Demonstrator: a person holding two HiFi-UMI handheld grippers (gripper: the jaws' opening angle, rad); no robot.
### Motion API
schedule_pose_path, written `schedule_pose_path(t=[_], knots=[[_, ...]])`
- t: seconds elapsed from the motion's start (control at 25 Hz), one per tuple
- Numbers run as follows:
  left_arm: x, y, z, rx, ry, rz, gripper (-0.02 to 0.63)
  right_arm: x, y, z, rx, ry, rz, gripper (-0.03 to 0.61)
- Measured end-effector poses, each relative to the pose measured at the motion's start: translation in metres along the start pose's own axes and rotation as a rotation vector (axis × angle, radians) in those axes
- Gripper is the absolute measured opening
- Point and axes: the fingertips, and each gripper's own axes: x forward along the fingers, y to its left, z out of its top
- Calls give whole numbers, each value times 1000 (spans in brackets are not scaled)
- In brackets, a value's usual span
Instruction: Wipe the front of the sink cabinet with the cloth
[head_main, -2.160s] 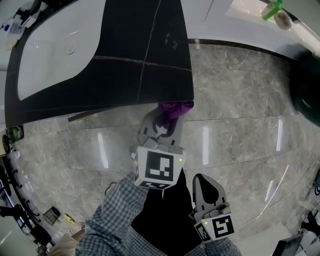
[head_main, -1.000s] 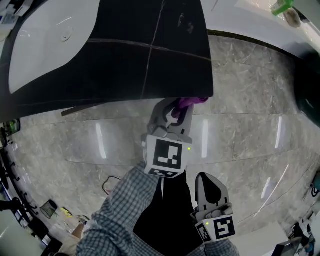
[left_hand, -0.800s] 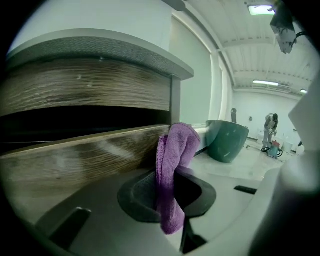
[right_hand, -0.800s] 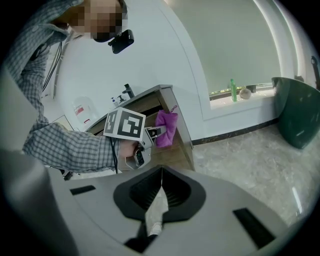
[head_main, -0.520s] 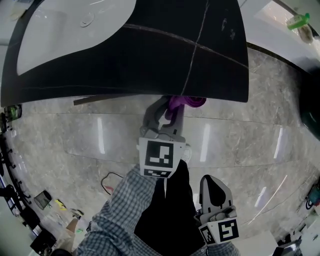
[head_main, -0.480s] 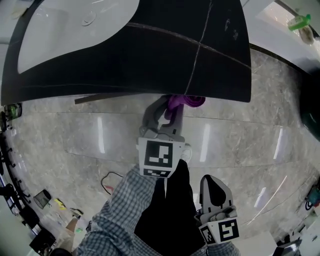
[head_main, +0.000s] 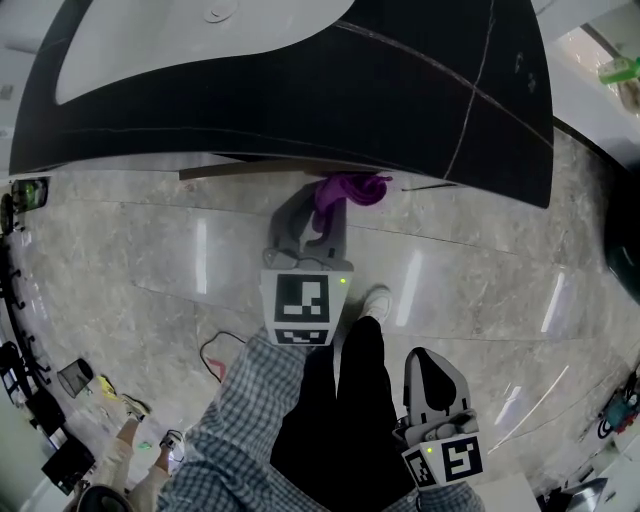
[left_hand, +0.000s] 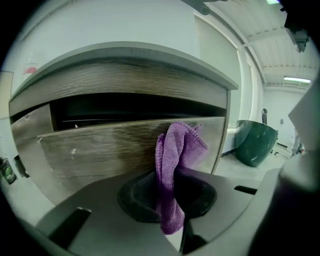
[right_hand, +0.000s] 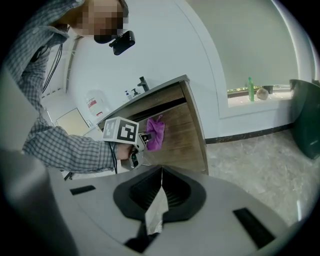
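My left gripper is shut on a purple cloth and holds it up against the sink cabinet, just under the edge of the black countertop. In the left gripper view the cloth stands bunched between the jaws and touches the wood-grain drawer front, near its right end. A dark gap runs above that drawer front. My right gripper hangs low beside the person's leg, shut, away from the cabinet. The right gripper view shows the cloth on the cabinet front from the side.
A white basin sits in the countertop. A dark green bin stands on the marble floor right of the cabinet. A green bottle is on the window ledge. The person's shoe and a cable lie below the cabinet.
The left gripper and cloth have moved left along the cabinet front, away from its right corner. The right gripper has stayed low and shut.
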Motion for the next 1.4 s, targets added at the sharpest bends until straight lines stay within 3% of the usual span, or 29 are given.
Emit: schedule_pose_path(t=[0.48, 0.76, 1.2, 1.4], knots=[[-28, 83, -31, -99, 18, 165, 54, 13, 25, -3, -39, 28, 38, 17], [-37, 116, -47, -88, 52, 217, 54, 19, 33, -2, -58, 37, 50, 17], [-48, 155, -68, -134, 67, 307, 54, 29, 34, 3, -73, 52, 58, 17], [-56, 177, -86, -211, 87, 377, 54, 32, 32, 4, -65, 50, 53, 17]])
